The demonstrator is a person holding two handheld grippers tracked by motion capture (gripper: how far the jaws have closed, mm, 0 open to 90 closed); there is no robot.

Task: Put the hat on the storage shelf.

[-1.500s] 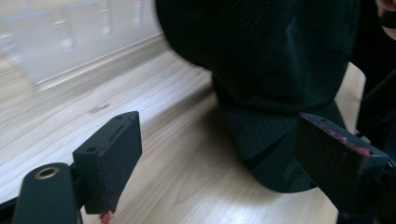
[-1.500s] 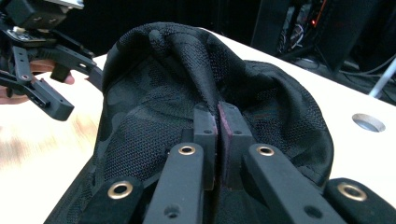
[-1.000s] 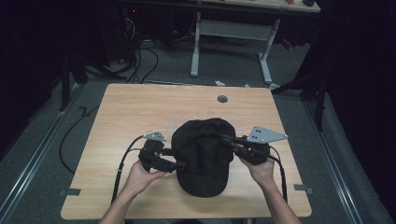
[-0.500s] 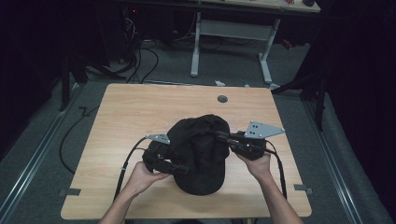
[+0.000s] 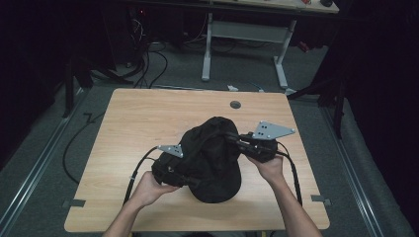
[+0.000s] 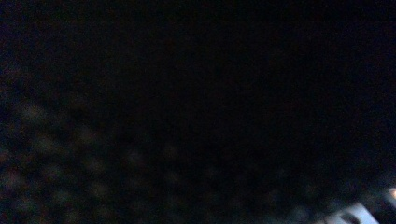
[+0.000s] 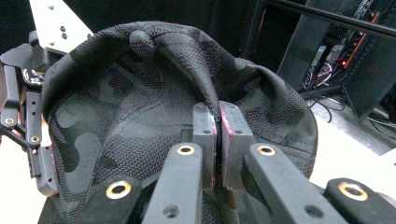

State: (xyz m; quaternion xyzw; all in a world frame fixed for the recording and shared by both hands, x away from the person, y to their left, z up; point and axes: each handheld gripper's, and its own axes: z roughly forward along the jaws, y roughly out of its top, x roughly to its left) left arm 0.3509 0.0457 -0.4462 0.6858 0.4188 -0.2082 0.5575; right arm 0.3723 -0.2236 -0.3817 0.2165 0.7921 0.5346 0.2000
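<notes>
We see one black cap point(image 5: 212, 158) on the wooden table point(image 5: 138, 123), lying toward the person's edge and well short of the single round grommet hole point(image 5: 235, 104) near the far edge. From the high view we count two hands and two grippers: the left hand point(image 5: 148, 187) holds the left gripper point(image 5: 190, 181) against the cap's near-left side, and the right hand point(image 5: 269, 168) holds the right gripper point(image 5: 232, 139) at the cap's right side. Each gripper carries one grey three-cornered plate, so two plates in all. The right gripper view gives what the high view cannot: the right gripper's two pads point(image 7: 233, 140) are pressed together on a raised fold of the cap's point(image 7: 140, 107) camouflage-patterned mesh fabric, with the left gripper point(image 7: 23, 116) visible beyond the cap's rim. The left gripper view is almost wholly dark, with a faint dotted weave close to the lens, so we cannot tell whether the left gripper's jaws are spread or closed. Beyond the table, past the grommet hole, a second table's white legs point(image 5: 207, 44) stand on the floor.
</notes>
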